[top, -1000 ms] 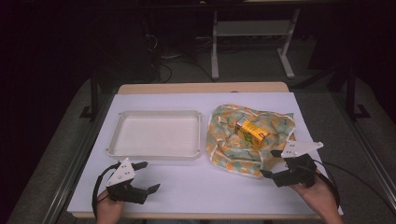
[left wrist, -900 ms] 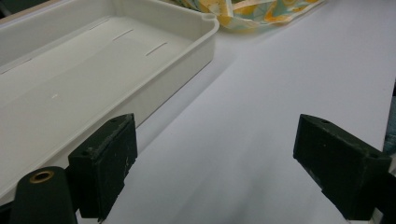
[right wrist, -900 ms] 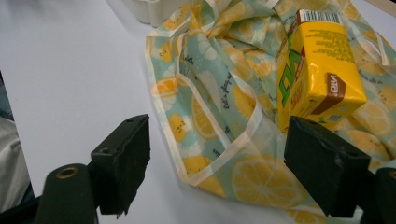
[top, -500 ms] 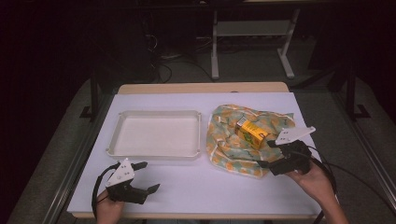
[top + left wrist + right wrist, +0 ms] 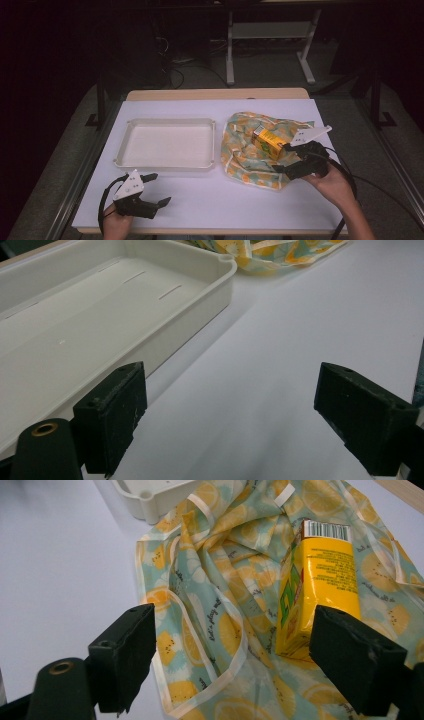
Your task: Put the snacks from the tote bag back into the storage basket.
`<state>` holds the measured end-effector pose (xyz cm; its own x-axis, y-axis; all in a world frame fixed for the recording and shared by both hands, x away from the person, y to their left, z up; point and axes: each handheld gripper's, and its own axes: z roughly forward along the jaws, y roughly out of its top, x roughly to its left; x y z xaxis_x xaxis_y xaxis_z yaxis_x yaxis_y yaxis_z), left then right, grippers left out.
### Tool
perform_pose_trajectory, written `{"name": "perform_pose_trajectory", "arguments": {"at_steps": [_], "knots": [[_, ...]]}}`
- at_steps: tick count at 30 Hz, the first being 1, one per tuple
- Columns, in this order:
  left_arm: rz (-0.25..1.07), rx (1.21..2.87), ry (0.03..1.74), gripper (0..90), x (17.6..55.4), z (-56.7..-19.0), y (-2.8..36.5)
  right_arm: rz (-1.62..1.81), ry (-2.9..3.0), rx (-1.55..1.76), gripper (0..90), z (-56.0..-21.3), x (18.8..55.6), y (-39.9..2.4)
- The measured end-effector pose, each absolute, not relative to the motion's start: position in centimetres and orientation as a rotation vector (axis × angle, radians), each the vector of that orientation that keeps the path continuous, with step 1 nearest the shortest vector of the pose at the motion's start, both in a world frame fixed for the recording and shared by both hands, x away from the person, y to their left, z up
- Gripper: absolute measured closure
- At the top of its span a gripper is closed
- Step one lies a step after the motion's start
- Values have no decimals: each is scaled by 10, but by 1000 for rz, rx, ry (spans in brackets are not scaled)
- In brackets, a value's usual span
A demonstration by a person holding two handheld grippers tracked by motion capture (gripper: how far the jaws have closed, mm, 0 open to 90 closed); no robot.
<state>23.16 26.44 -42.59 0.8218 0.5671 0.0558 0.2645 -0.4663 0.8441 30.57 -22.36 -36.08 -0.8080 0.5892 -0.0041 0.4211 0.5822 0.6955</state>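
Black-jawed, the left tool (image 5: 153, 189) is resting wide open near the worktop's (image 5: 210, 200) front edge, holding nothing. Farther right, the right tool (image 5: 287, 158) is hovering over the lemon-print cloth (image 5: 245, 150), its jaws having just been opening, nothing gripped. Beyond, the yellow carton (image 5: 269, 142) is lying on the cloth, beside the white tray (image 5: 167, 164).

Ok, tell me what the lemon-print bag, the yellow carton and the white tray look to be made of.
Lemon-print bag: probably thin fabric or coated cloth; it lies crumpled in soft folds, with pale ribbon-like trim. Yellow carton: likely glossy coated paperboard; sharp folded edges, printed barcode. White tray: seemingly moulded plastic, matte; rounded corners and a rolled rim.
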Motion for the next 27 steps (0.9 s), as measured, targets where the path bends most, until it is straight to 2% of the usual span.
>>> {"name": "perform_pose_trajectory", "arguments": {"at_steps": [17,27], "knots": [[406,2076,616,133,231,-425,264,1033,2571,901,160,-351,330,-224],[410,2078,609,133,231,-425,264,981,2569,978,172,-361,348,-228]]}}
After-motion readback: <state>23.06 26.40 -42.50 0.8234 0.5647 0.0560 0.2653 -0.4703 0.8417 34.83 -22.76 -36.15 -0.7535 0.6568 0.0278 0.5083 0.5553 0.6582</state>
